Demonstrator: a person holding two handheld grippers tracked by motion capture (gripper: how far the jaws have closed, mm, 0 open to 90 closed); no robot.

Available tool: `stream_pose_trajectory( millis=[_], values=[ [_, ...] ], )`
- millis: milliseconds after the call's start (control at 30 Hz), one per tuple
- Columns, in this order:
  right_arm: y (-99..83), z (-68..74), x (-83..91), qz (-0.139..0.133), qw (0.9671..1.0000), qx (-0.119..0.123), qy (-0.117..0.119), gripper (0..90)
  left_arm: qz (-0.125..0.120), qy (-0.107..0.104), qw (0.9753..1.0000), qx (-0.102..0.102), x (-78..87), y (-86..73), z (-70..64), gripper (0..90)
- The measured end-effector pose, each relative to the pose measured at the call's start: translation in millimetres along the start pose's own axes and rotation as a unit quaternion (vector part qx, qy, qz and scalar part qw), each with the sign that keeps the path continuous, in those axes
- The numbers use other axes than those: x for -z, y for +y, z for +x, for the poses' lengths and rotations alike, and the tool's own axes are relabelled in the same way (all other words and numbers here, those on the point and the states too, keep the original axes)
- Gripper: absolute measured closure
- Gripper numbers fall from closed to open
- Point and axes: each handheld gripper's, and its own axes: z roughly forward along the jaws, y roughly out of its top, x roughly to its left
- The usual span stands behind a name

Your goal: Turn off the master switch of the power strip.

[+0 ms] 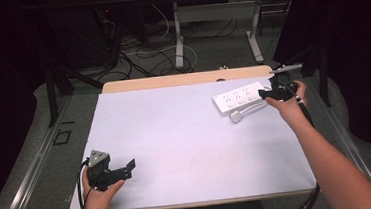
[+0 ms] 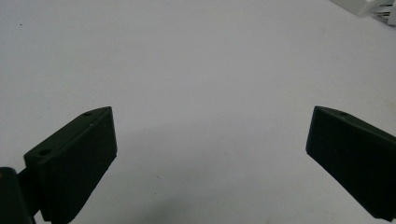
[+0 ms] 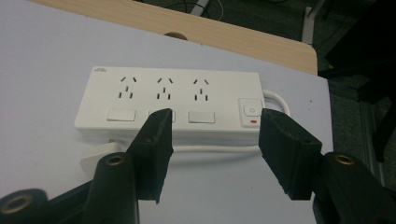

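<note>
Surface [image 1: 186,144]: pale lilac-grey sheet over a wooden top, with a wood strip showing along the far edge.

Power strip [image 1: 239,98]: white, lying flat at the far right of the surface, near the far edge. Three sockets in a row, and a rocker below each. At one end, a power button with a small red mark. In the right gripper view its white cord [image 3: 219,149] runs along the near side of the strip, and a white plug [image 3: 97,159] rests on the surface by the strip's left end, partly hidden behind a jaw.

Right tongs [image 1: 264,94]: held in the right hand [image 1: 290,105] at the strip's right end. In the right gripper view the jaws stand apart, released, nothing between them; the strip lies just beyond their tips. Contact with the strip cannot be told.

Left tongs [image 1: 128,167]: held in the left hand [image 1: 99,194] at the near left corner of the surface, well apart from the strip. Jaws spread wide, empty, over bare surface. Grey three-cornered plate [image 1: 98,157] on top.

Beyond the surface: floor with tangled cables [image 1: 139,55] and the legs of a second table [image 1: 181,39].
</note>
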Motion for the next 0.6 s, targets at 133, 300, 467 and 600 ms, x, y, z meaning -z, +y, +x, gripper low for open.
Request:
stream_pose_trajectory(
  millis=[133, 300, 467, 600],
  values=[
    [5.8, -1.2, -3.5, -0.002, 1.0000, 0.000, -0.002, 45.0, 0.001, 0.001, 1.0000, 0.000, -0.4, -0.2, 0.1, 1.8],
    [12.2, -4.5, -13.0, 0.005, 0.9999, -0.012, -0.005, 48.0, 0.001, 0.001, 1.0000, 0.000, -0.7, -0.1, 0.4, 1.8],
    [15.6, -11.7, -23.7, 0.018, 0.9993, -0.033, -0.005, 55.1, -0.001, 0.004, 1.0000, 0.003, 0.3, -0.7, 1.0, 1.8],
    [16.7, -18.5, -33.1, 0.030, 0.9988, -0.037, -0.009, 61.1, -0.001, 0.006, 1.0000, 0.005, 1.3, -0.7, 2.0, 1.8]
  ],
)
